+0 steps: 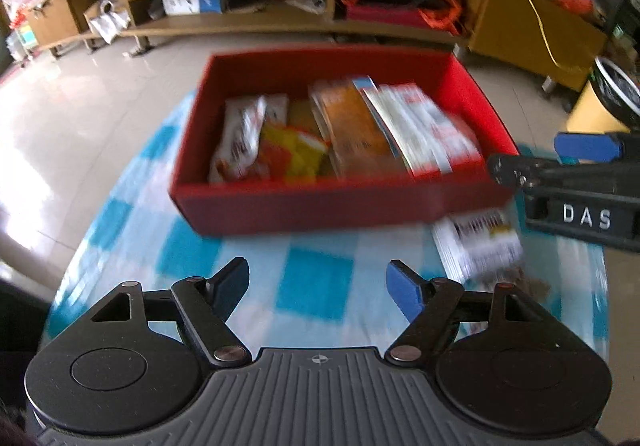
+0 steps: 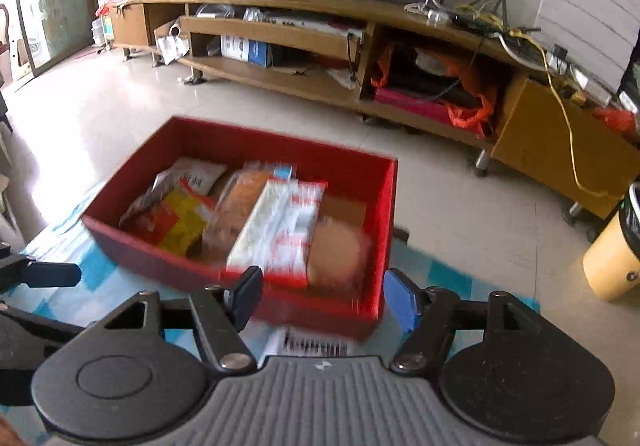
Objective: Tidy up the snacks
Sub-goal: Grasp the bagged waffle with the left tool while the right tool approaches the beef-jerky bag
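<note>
Left gripper (image 1: 318, 286) and right gripper (image 2: 320, 292), nearest the cameras, both with jaws released and nothing between the pads. Just beyond them, on the blue-checked cloth (image 1: 312, 286) covering the bench, one loose white snack packet (image 1: 478, 244) lies flat just beside the near right corner of the red box (image 1: 320, 205), its long axis running roughly away from the viewer, toward the box wall; the blur hides which end is which. Farther on, the box holds the other snacks (image 1: 360, 129), stacked on edge and leaning, their long axes running from near wall to far wall. Likely hazards: a jaw closing on the loose packet may catch the cloth beneath it, or nudge the box; dropping it onto the leaning stack could tip the packs. Beyond stands a wooden cabinet (image 2: 280, 57).
</note>
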Motion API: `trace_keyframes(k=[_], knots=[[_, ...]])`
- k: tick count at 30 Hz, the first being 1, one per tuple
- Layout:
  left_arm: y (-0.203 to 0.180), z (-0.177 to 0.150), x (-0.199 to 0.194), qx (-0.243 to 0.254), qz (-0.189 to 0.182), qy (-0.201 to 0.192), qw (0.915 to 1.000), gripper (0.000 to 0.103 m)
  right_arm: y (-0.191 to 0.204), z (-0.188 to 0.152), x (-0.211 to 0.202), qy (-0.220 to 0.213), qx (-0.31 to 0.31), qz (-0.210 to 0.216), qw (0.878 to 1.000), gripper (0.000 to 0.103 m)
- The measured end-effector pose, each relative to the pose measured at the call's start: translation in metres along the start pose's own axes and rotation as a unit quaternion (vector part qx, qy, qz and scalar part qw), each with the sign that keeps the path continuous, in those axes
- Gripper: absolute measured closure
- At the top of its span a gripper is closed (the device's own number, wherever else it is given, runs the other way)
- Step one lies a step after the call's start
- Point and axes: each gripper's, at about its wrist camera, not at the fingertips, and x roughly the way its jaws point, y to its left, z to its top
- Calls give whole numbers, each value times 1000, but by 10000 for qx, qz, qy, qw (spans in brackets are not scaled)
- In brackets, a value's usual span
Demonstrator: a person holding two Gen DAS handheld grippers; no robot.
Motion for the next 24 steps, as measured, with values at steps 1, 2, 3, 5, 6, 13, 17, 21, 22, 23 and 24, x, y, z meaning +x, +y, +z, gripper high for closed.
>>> trace_keyframes(k=[1,2,3,5,6,13,17,21,22,23,24], knots=[[-2,-7,-1,26,-69,70,9999,22,-2,-7,-3,62,3,-12,10000,35],[-5,-14,-3,70,-133,114,9998,21,-5,-12,-4,112,17,7,9999,35],[-8,-21,-4,153,-192,145,9996,21,-9,-18,-6,181,54,67,9998,35],[-18,-35,-7,427,-274,211,9985,18,-15,-30,-11,311,211,166,9992,34],[-23,-41,-8,590,-327,247,9974,18,-18,-37,-13,389,296,230,9985,34],[-31,-79,-6,483,-599,740,9943,10,-23,-76,-22,801,403,421,9951,33],[-17,-91,-9,-475,-682,880,9926,2,-34,-84,-22,902,528,459,9935,33],[-31,-95,2,-941,-494,1050,9888,2,-46,-89,-27,890,671,590,9920,33],[-37,-95,6,-1010,-318,1075,9885,1,-48,-90,-29,882,668,590,9921,33],[-42,-95,9,-1095,-145,1091,9879,0,-51,-91,-29,878,677,605,9920,33],[-46,-94,13,-1205,-36,1116,9864,0,-53,-92,-28,887,708,619,9916,33]])
